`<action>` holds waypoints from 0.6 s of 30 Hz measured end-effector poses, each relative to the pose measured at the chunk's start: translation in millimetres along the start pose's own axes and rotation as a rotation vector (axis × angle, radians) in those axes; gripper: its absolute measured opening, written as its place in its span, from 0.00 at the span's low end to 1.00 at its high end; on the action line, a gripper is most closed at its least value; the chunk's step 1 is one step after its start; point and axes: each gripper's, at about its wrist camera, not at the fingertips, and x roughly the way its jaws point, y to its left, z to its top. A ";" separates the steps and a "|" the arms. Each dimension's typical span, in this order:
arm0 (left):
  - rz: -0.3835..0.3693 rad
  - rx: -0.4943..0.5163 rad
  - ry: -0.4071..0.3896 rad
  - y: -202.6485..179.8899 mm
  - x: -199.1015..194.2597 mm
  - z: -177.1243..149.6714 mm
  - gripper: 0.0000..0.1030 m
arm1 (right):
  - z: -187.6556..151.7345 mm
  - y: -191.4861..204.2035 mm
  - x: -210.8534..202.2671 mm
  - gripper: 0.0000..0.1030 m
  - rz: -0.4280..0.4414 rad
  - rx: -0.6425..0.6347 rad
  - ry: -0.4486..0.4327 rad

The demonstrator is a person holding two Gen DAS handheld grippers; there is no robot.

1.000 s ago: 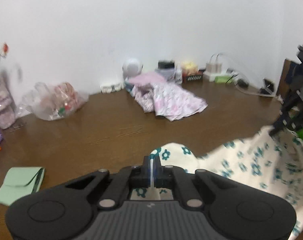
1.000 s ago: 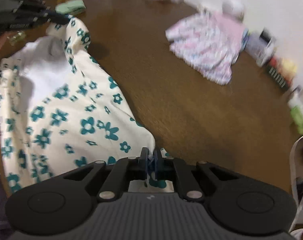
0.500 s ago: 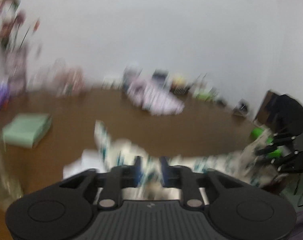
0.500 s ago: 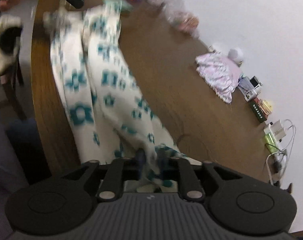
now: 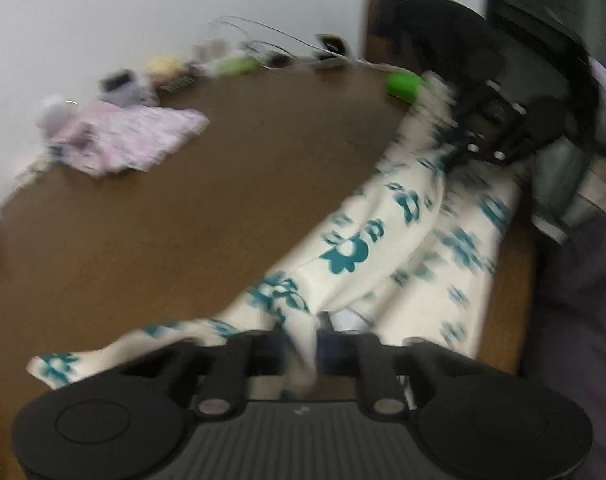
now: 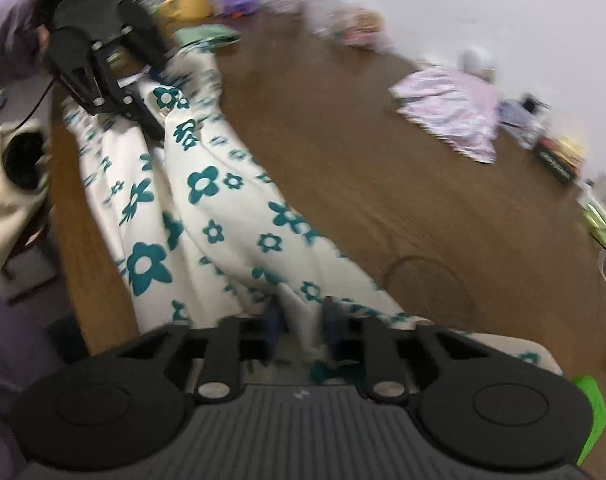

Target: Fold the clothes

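You have the white garment with teal flowers [image 6: 207, 208] strung between your two grippers, lying in a long rumpled band along the near edge of the brown counter [image 5: 183, 208], with part of it drooping past that edge on your side. Your left gripper [image 5: 317, 340] has its jaws set narrowly apart with a fold of the cloth running up between them; the blur makes it hard to say whether they are truly pinching it or merely cradling it, though the fabric looks gathered there as if gripped. Your right gripper [image 6: 301, 326] shows much the same: jaws a little apart, a ridge of the flowered cloth bunched between them (it reads as a hold on one end). Holding opposite ends this way is probably meant to pull the piece lengthwise so it can be laid flat or doubled over, and the twist down its middle suggests it is not yet smooth. Farther back on the counter, well apart from your work, a pink patterned garment [image 5: 131, 136] lies in a loose heap, perhaps waiting its turn. Watch the overhanging part, since its weight could drag the cloth off.
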 end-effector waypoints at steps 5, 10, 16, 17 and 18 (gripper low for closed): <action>0.223 0.036 -0.067 -40.3 10.9 2.4 0.08 | -7.9 25.9 4.4 0.07 -0.353 -0.059 -0.097; 0.288 0.102 -0.035 -71.6 32.3 -6.7 0.09 | -16.2 36.2 43.8 0.07 -0.515 -0.173 -0.039; 0.281 0.074 -0.036 -76.3 24.4 -22.2 0.14 | -7.5 11.7 39.2 0.11 -0.440 -0.076 -0.014; 0.271 0.074 -0.041 -76.5 22.0 -23.9 0.16 | -8.4 7.6 32.8 0.12 -0.418 -0.057 -0.018; 0.262 0.075 -0.045 -76.7 19.6 -25.5 0.17 | -9.9 3.6 25.4 0.14 -0.398 -0.042 -0.022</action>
